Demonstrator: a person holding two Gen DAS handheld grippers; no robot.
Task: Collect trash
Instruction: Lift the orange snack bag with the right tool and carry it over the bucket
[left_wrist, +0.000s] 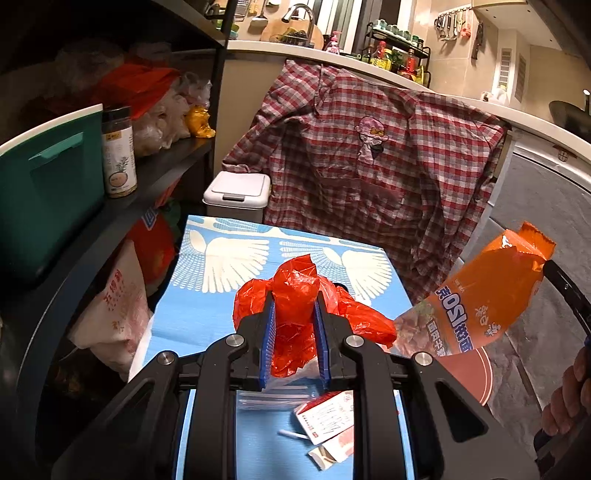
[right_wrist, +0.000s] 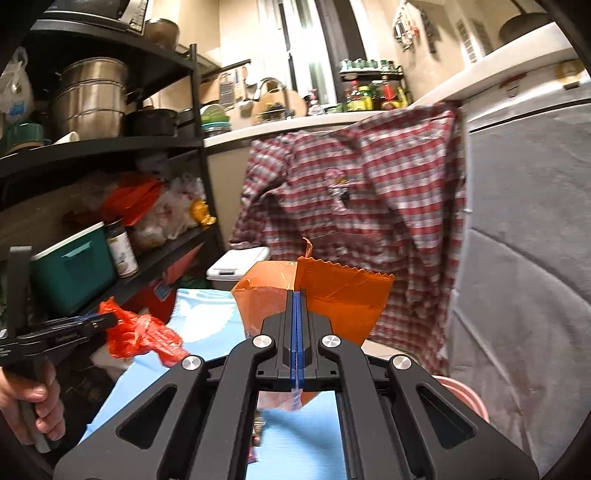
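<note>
Mid-collection, 2 pieces lifted above blue table (left_wrist: 207, 317): left gripper (left_wrist: 294, 317) clamped on red plastic bag (left_wrist: 295, 295), right gripper (right_wrist: 297, 325) pinched shut on orange wrapper (right_wrist: 343, 295). Next, probably carry both to white bin (left_wrist: 236, 192) behind table.

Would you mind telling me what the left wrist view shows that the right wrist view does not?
Only the left wrist view shows the torn small carton lying on the blue table beneath the left gripper. Only the right wrist view shows the steel pot on the upper shelf. Both show the red plastic bag, the orange wrapper in the right gripper, the plaid shirt and the white bin.
</note>
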